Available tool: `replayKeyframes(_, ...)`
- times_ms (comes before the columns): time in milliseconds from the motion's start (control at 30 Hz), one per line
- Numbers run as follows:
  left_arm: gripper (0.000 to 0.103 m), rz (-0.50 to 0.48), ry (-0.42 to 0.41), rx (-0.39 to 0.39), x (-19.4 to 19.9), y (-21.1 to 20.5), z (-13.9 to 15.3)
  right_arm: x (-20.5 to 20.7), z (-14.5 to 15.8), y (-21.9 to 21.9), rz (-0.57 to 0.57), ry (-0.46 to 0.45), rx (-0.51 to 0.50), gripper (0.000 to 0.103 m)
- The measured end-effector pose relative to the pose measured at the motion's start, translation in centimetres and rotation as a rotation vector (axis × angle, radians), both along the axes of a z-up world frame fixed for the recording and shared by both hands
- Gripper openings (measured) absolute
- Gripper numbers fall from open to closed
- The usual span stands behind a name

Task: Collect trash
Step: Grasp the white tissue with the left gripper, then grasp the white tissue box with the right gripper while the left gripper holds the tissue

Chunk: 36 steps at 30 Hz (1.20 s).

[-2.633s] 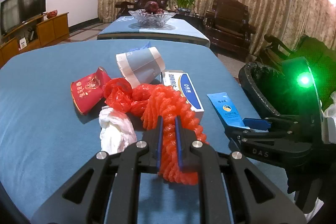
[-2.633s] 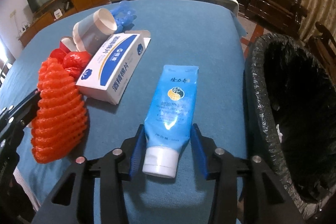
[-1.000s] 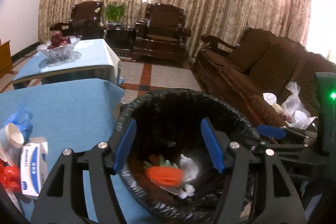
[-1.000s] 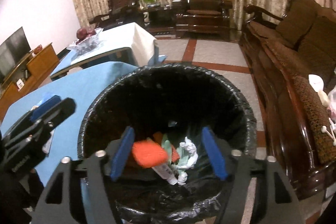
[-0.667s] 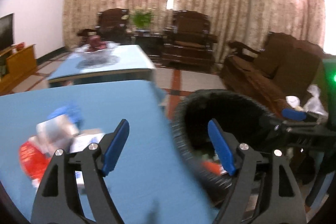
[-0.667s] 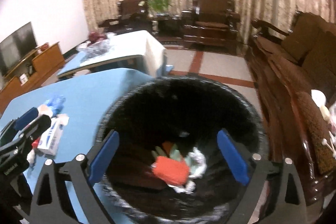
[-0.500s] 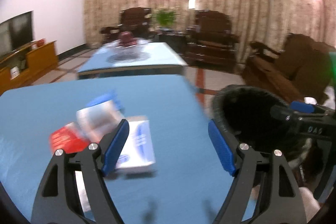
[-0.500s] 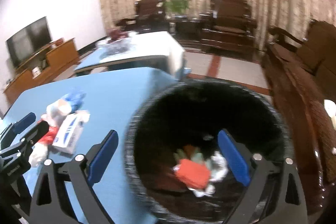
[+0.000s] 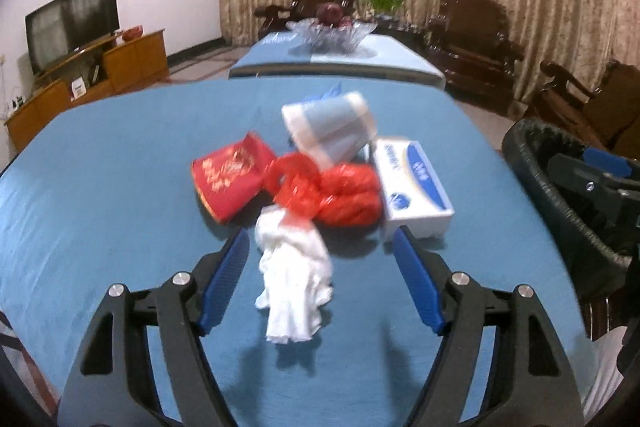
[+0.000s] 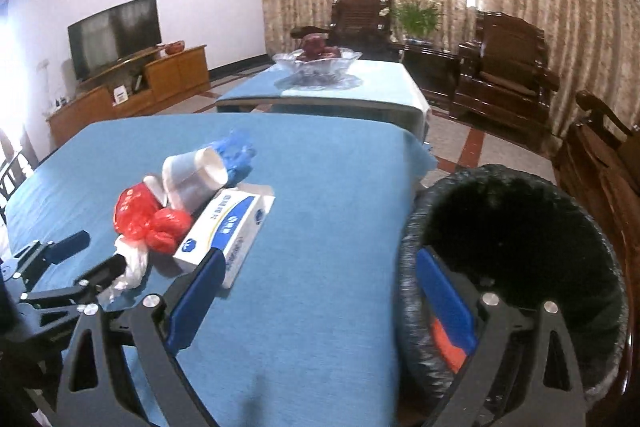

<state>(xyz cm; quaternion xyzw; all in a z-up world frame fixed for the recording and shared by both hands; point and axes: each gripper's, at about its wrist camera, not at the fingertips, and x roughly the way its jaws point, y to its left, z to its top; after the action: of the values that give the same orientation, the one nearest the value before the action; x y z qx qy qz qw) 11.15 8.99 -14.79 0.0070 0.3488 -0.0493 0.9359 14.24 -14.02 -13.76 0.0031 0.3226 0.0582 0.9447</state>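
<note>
Trash lies on the blue table (image 9: 100, 211): a white crumpled tissue (image 9: 294, 283), a red plastic bag (image 9: 332, 191), a red packet (image 9: 230, 179), a paper cup (image 9: 330, 129) on its side and a white-blue box (image 9: 414, 185). My left gripper (image 9: 320, 283) is open and empty, its fingers to either side of the tissue. My right gripper (image 10: 320, 303) is open and empty over the table edge beside the black-lined bin (image 10: 516, 267). An orange item (image 10: 448, 343) shows in the bin. The box (image 10: 228, 231) and cup (image 10: 196, 179) also show in the right wrist view.
A blue glove (image 10: 236, 151) lies behind the cup. A second blue table with a glass fruit bowl (image 9: 332, 31) stands behind. Wooden armchairs (image 10: 504, 75) stand at the back and right, a TV cabinet (image 9: 80, 75) at the left.
Both grippers let go of the orange netting and the blue tube into the bin, then swung back left to the table. My left gripper now straddles the white tissue.
</note>
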Motion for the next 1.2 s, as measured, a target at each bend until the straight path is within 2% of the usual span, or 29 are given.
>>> replayKeyframes(233, 0.065, 0.025, 0.065, -0.028, 1.0, 0.9, -2.4, 0.5, -0.9, 1.5, 0.033, 0.011, -0.012, 0.093)
replayKeyframes(367, 0.051, 0.042, 0.101, -0.058, 1.2, 1.4, -3.3, 0.9, -1.5, 2.1, 0.038, 0.022, -0.004, 0.093)
replayKeyframes(433, 0.041, 0.054, 0.1, -0.06, 1.2, 1.6, -3.4, 1.1, -1.7, 2.4, 0.039, 0.026, -0.002, 0.093)
replayKeyframes(500, 0.026, 0.059, 0.093, -0.063, 1.2, 1.8, -3.2, 1.4, -2.0, 2.8, 0.04, 0.036, 0.004, 0.093)
replayKeyframes(567, 0.023, 0.07, 0.082, -0.072, 0.9, 2.3, -2.8, 1.7, -2.3, 3.3, 0.044, 0.043, 0.011, 0.093)
replayKeyframes(933, 0.022, 0.134, -0.002, -0.008, -1.8, 3.9, -0.4, 4.5, -5.0, 8.4, 0.079, 0.138, -0.026, 0.092)
replayKeyframes(1200, 0.022, 0.153, -0.014, -0.006, -1.6, 4.7, 0.0, 5.8, -6.4, 9.0, 0.051, 0.202, -0.096, 0.091)
